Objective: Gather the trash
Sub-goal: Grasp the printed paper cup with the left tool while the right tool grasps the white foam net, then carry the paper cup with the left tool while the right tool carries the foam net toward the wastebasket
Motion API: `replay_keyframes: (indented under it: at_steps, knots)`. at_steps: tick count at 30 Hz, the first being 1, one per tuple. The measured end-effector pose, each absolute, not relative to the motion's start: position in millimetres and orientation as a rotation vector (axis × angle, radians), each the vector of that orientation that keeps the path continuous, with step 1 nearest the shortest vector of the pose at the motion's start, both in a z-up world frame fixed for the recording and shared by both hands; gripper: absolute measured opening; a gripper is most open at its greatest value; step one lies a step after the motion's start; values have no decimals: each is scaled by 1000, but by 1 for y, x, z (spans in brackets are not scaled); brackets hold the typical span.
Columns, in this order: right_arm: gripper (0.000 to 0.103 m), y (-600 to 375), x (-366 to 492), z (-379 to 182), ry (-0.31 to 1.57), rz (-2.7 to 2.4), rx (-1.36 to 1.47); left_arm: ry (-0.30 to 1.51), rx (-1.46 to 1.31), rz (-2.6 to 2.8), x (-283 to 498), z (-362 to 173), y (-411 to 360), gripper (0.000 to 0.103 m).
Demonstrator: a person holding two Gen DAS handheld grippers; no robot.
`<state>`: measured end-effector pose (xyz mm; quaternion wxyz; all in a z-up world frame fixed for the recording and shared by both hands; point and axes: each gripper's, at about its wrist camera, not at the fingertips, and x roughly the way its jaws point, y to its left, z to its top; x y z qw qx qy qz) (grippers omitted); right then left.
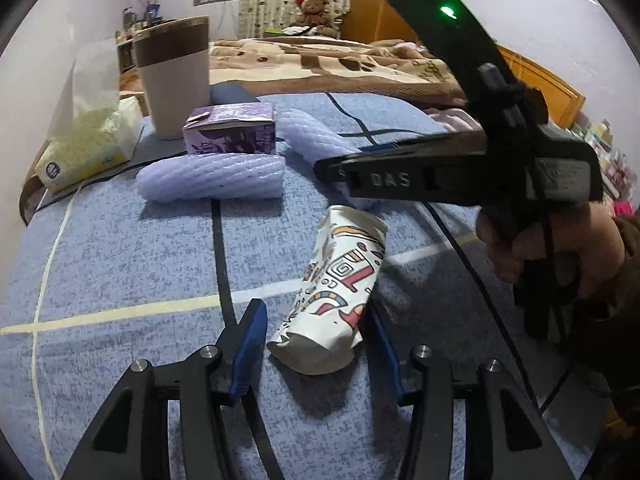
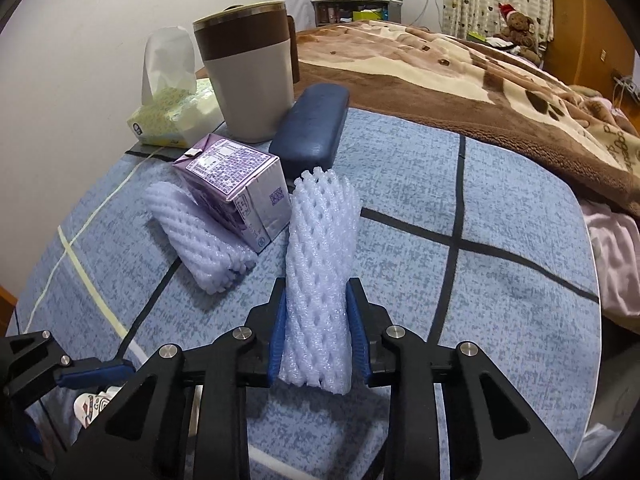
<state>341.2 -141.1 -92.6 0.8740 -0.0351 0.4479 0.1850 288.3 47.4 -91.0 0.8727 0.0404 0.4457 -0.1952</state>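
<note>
The right gripper (image 2: 316,330) has its fingers pinched on a white foam net sleeve (image 2: 320,280) resting on the blue bed sheet (image 2: 500,208); squeeze lightly, since the foam probably crushes and slips. The left gripper (image 1: 316,344) stands wide around the crumpled paper cup (image 1: 336,288) lying on the sheet: centre it, then close gently.
</note>
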Motion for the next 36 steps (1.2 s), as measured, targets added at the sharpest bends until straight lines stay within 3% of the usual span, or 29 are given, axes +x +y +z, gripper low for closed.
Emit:
replay_keyframes:
  at_steps: [6,9,36]
  knots:
    - [29,-147,333,-88,914,384,-64,907,37,-383,288,-88,49,50]
    - [28,-149,329,-84,899,380,-73,899,27,-348,289,-87,51,32]
    - [28,-216,259,-35,757,330,57,748,-53,-291,233,-30,19,31]
